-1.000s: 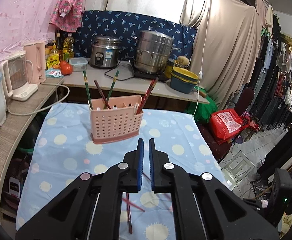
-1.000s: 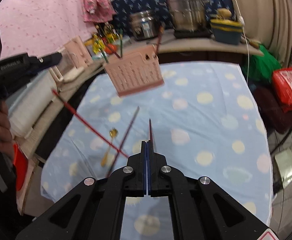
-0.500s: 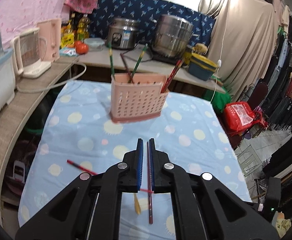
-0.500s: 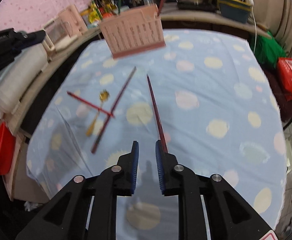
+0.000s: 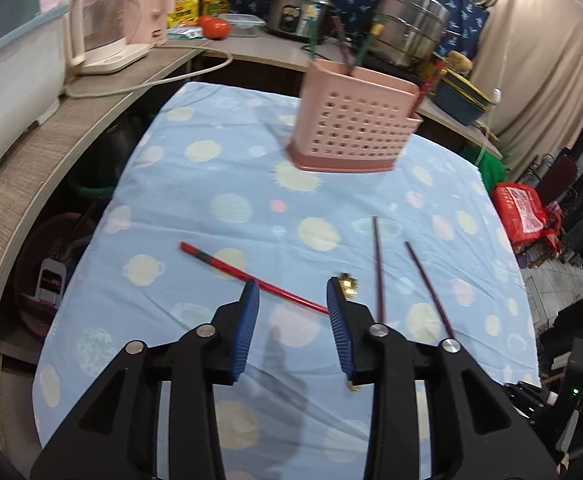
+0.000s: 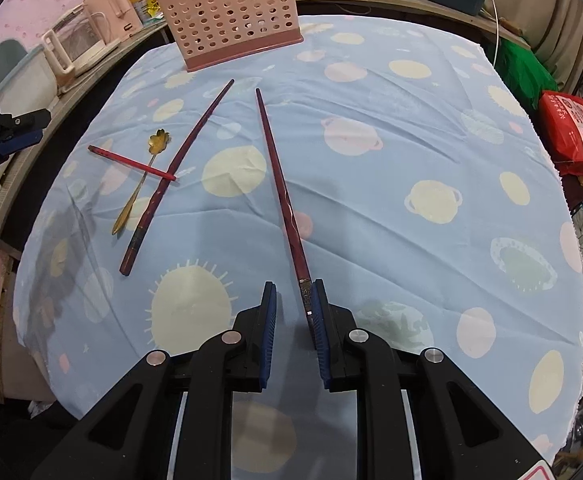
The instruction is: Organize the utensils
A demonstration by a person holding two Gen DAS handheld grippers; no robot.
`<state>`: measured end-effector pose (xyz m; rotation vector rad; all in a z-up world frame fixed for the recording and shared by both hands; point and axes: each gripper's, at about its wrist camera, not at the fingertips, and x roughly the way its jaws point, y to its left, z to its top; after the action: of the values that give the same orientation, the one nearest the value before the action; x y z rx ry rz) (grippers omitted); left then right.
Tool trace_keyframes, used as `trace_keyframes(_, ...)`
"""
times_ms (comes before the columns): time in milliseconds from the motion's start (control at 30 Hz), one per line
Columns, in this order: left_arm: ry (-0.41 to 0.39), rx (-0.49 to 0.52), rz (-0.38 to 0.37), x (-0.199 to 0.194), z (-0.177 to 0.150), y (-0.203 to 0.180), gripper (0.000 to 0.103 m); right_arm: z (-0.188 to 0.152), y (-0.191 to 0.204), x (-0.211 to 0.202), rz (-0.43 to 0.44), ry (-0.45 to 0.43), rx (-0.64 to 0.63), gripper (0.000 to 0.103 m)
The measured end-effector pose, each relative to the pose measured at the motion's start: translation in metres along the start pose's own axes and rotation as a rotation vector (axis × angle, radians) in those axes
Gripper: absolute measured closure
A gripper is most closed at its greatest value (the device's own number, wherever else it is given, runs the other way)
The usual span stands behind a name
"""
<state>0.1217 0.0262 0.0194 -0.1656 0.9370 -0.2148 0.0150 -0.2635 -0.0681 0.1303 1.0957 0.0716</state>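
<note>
The left gripper (image 5: 291, 286) has dropped toward the spotted tablecloth (image 5: 211, 184). Its jaws, nearly shut a second ago, are opening to a moderate gap and hold nothing. The red chopstick (image 5: 219, 262) lies flat on the cloth just beyond the fingertips, running from 10 o'clock down toward the right finger. The flower-shaped gold spoon (image 5: 348, 282) peeps out at that finger's tip. To the right lie two dark chopsticks, the left dark chopstick (image 5: 378, 264) and the right dark chopstick (image 5: 427, 284). The pink utensil basket (image 5: 351, 128) stands at 1 o'clock on the far side of the table, with several chopsticks in it. The right gripper (image 6: 293, 286) has also come down. A second ago it was clamped on the right dark chopstick (image 6: 279, 184), which now rests on the cloth pointing to 12 o'clock. Its near end lies between the jaws, against the right-hand pad only. The jaws stand slightly apart and are closing, with no grip yet. Four utensils are loose on the table, well apart from the basket, so sorting is far from done. Each gripper looks set for a fresh pick.
</note>
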Motion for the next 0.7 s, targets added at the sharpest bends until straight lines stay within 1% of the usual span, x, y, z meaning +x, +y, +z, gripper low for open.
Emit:
trace_keyframes(33,0.001,-0.007,0.012,0.002,0.001,0.007,0.064,0.001,0.001,0.000,0.003,0.001,0.009,0.101)
trace_keyframes(67,0.001,-0.016,0.029,0.005,0.003,0.016,0.059,0.002,0.001,0.002,0.015,0.007,0.022,0.102)
trace_keyframes(133,0.006,-0.042,0.057,0.013,0.007,0.034,0.056,0.004,0.003,0.002,0.015,0.004,0.044,0.102)
trace_keyframes(233,0.026,-0.100,0.075,0.029,0.015,0.061,0.056,0.007,0.011,0.003,0.024,0.011,0.060,0.102)
trace_keyframes(300,0.031,-0.119,0.083,0.039,0.021,0.071,0.056,0.008,0.017,0.005,0.026,0.019,0.055,0.102)
trace_keyframes(333,0.035,-0.124,0.099,0.046,0.025,0.075,0.056,0.009,0.019,0.005,0.027,0.022,0.053,0.102)
trace_keyframes(433,0.041,-0.108,0.127,0.065,0.035,0.077,0.056,0.010,0.024,0.005,0.023,0.023,0.053,0.102)
trace_keyframes(533,0.051,-0.073,0.118,0.080,0.046,0.074,0.056,0.015,0.022,-0.004,0.005,-0.005,0.051,0.102)
trace_keyframes(567,0.056,-0.059,0.094,0.085,0.049,0.072,0.056,0.015,0.020,-0.006,-0.007,-0.011,0.054,0.099)
trace_keyframes(633,0.068,-0.026,0.095,0.095,0.052,0.067,0.056,0.015,0.013,-0.010,-0.027,-0.017,0.062,0.082)
trace_keyframes(700,0.072,0.005,0.099,0.104,0.051,0.065,0.057,0.012,0.008,-0.009,-0.031,-0.011,0.068,0.081)
